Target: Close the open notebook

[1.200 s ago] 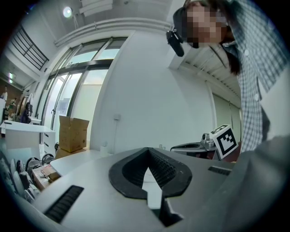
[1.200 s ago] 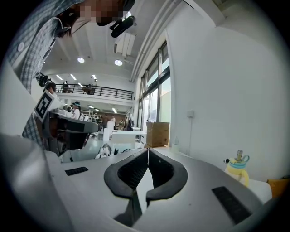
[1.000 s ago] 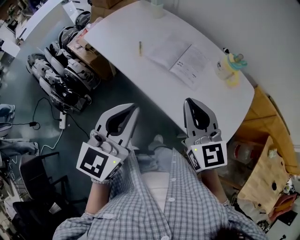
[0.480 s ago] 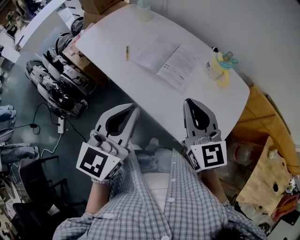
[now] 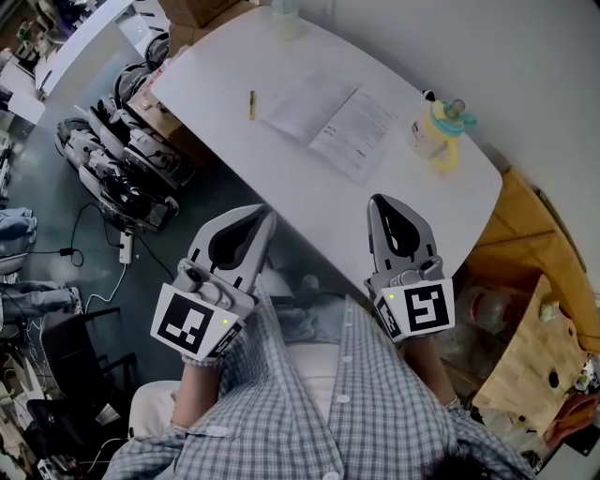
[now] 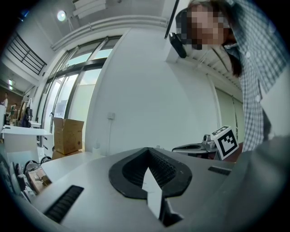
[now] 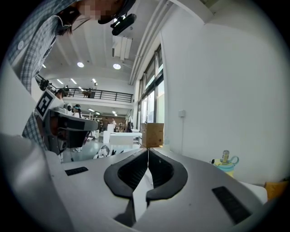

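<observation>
An open notebook (image 5: 331, 119) lies flat on the white oval table (image 5: 281, 178), its pages printed with text. A pen (image 5: 251, 104) lies to its left. My left gripper (image 5: 263, 216) is held level in front of the table's near edge, jaws shut with nothing between them. My right gripper (image 5: 380, 202) is held the same way at the near edge, shut and empty. Both tips are well short of the notebook. In the left gripper view the shut jaws (image 6: 148, 152) fill the lower frame; in the right gripper view the gripper (image 7: 148, 149) points along the table.
A yellow bottle with a teal handle (image 5: 436, 131) stands on the table's right part, also visible as the bottle (image 7: 225, 162). Cardboard boxes (image 5: 192, 11) sit beyond the far end. Several helmets or devices (image 5: 122, 159) and cables lie on the floor at left. A wooden cabinet (image 5: 525, 244) is at right.
Both grippers, still shut, have come closer to the table; the table and notebook have shifted left and up in the head view.
</observation>
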Demonstrator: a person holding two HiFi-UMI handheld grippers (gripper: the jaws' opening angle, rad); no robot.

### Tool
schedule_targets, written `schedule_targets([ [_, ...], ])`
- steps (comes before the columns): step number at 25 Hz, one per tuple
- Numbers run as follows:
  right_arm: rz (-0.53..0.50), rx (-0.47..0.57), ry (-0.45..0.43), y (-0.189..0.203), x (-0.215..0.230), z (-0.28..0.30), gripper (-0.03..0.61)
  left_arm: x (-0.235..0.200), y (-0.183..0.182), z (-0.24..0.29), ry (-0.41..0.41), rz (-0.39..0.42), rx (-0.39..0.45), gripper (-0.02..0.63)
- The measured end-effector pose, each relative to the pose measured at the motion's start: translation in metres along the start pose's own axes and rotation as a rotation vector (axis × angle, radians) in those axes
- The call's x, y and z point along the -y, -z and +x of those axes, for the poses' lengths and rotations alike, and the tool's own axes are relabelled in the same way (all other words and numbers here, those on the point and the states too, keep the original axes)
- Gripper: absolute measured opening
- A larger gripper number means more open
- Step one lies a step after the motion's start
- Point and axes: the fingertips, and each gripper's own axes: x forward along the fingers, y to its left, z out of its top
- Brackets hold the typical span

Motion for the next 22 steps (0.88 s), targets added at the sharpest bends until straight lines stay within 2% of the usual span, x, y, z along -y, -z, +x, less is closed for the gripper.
schedule_targets([
  [13,-0.001,0.007,0.074,0.002,0.022,0.012,0.020,-0.012,-0.010,0.031,0.075,0.018,0.040,0.008],
  [22,0.016,-0.049,0.116,0.016,0.022,0.048,0.020,-0.055,0.001,0.061,0.135,0.007,0.002,0.008],
])
